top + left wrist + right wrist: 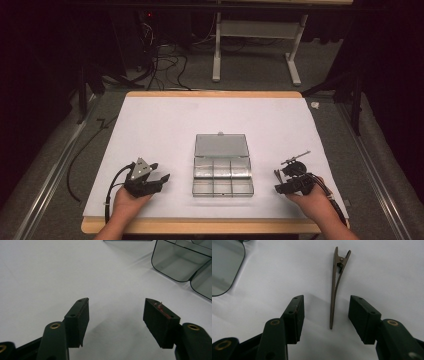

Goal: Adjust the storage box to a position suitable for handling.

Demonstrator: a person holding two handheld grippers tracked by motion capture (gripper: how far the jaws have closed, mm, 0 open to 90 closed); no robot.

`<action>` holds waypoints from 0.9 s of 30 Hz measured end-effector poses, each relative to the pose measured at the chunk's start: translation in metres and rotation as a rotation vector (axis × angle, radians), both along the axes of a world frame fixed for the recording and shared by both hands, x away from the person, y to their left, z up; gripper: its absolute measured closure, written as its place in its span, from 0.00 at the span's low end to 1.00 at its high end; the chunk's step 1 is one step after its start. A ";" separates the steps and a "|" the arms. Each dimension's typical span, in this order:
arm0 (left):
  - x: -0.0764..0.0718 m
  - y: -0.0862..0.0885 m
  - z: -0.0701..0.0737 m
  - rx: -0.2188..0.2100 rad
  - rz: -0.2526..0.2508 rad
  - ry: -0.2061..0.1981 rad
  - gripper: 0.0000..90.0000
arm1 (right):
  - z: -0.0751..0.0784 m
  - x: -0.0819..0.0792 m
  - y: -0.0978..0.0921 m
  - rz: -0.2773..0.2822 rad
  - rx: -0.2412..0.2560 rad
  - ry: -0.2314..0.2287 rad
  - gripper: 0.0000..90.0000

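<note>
One clear organiser box (222,170), lid open, six compartments, sits mid-tabletop (165,120). Left of the box, the left tongs (159,171) rest spread apart on the white surface, grasping nothing. Right of the box, the right tongs (276,181) are also released, their jaws flanking one brown metal hair clip (335,287) lying flat between them, untouched. No writing is legible.

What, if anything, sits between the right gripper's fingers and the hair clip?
Nothing visible. The hair clip lies flat on bare white table, its thin end already between the open right gripper; neither finger touches it.
</note>
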State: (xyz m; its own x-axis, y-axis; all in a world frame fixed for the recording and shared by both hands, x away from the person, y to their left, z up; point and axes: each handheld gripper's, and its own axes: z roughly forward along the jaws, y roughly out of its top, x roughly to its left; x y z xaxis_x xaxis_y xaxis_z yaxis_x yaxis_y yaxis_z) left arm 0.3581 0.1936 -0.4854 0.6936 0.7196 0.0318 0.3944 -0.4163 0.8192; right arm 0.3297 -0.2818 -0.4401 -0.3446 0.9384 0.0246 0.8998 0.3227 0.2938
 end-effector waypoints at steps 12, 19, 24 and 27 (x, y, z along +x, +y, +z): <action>0.000 0.000 0.000 0.001 0.001 0.001 0.42 | 0.001 0.013 0.002 0.029 -0.029 0.052 0.63; 0.000 0.000 0.000 0.007 -0.002 0.000 0.42 | 0.003 0.023 0.002 0.035 -0.039 0.070 0.72; 0.000 0.000 0.000 0.002 0.000 0.002 0.42 | 0.002 0.025 0.001 0.030 -0.042 0.088 0.80; 0.000 -0.001 0.000 0.008 -0.002 0.001 0.42 | 0.002 0.026 0.001 0.029 -0.032 0.093 0.84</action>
